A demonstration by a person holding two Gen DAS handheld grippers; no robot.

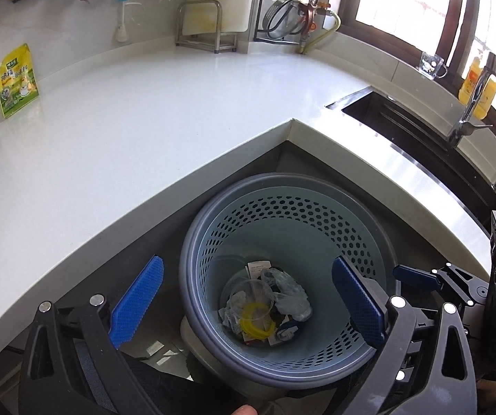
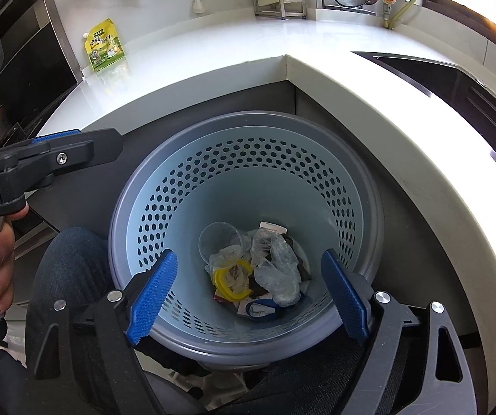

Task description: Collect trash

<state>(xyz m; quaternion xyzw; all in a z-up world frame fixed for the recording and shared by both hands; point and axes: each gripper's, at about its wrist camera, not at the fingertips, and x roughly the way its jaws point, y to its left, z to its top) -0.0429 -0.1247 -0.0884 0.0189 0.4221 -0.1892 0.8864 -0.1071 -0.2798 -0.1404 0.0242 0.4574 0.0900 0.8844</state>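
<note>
white counter (image 1: 109, 138) corners bin (image 2: 248, 131) holding seemingly crumpled trash (image 2: 275, 266).

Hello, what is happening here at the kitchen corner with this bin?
A person holds two grippers over the perforated bin below the white counter. The left gripper and the right gripper are both open and hold nothing. In the bin lie a clear plastic cup, crumpled plastic wrap and a yellow ring. A yellow-green pouch stands on the counter.

One bin (image 2: 248, 159), one pouch (image 2: 104, 46)
</note>
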